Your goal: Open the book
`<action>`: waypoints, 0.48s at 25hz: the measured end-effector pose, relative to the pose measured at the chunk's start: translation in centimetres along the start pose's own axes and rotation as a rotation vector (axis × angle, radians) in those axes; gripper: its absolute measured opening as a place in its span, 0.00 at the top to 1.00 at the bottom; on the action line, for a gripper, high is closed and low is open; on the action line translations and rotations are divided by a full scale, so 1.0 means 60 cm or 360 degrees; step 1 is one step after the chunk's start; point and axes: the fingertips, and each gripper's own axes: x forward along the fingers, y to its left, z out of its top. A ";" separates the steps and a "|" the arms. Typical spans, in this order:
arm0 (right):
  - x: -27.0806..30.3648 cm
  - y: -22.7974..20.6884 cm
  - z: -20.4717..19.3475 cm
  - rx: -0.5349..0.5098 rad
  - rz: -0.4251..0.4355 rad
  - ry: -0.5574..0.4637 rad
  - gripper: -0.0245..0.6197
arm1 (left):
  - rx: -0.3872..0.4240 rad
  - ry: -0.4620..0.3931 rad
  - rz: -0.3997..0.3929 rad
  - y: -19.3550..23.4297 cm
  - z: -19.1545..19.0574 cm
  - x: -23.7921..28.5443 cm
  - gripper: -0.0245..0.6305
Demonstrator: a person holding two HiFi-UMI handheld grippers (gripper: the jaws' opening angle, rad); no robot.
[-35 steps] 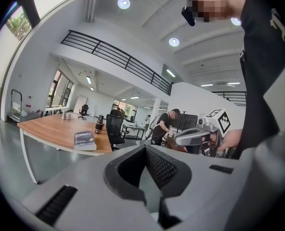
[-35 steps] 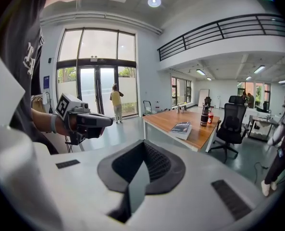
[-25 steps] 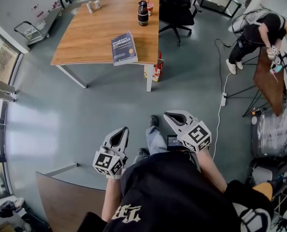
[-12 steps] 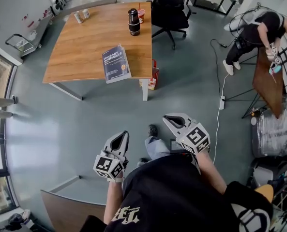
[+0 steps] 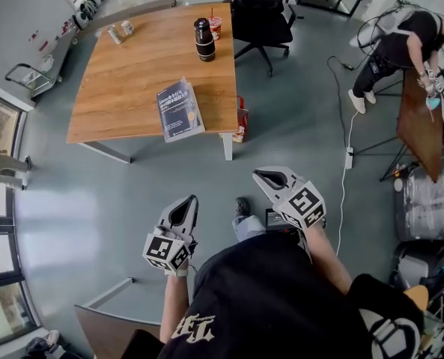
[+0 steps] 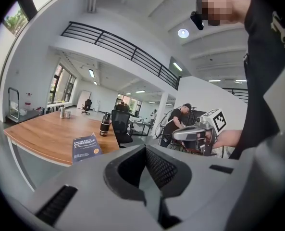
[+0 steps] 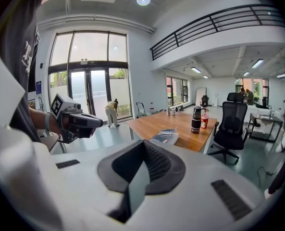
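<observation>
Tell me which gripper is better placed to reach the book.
Right, slightly. In the right gripper view the book sits almost dead ahead of the right gripper; from the left gripper it lies off to the side. Both are shut, empty and short of the table.

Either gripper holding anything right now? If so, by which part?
Nothing is held. The left gripper and right gripper are both shut and empty; the book lies closed on the table, well away from both.

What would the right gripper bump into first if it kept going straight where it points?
Probably the near edge of the wooden table, by the dark blue book; only grey floor lies between, though depth is unclear.
</observation>
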 end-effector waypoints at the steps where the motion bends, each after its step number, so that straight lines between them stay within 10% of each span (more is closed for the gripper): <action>1: 0.005 -0.005 0.006 -0.0002 0.0004 -0.0006 0.98 | 0.0002 0.0002 0.0002 0.004 0.004 0.005 0.95; 12: 0.029 -0.070 0.032 0.0022 0.0005 -0.0035 0.98 | 0.0015 0.0021 -0.0013 0.025 0.040 0.071 0.95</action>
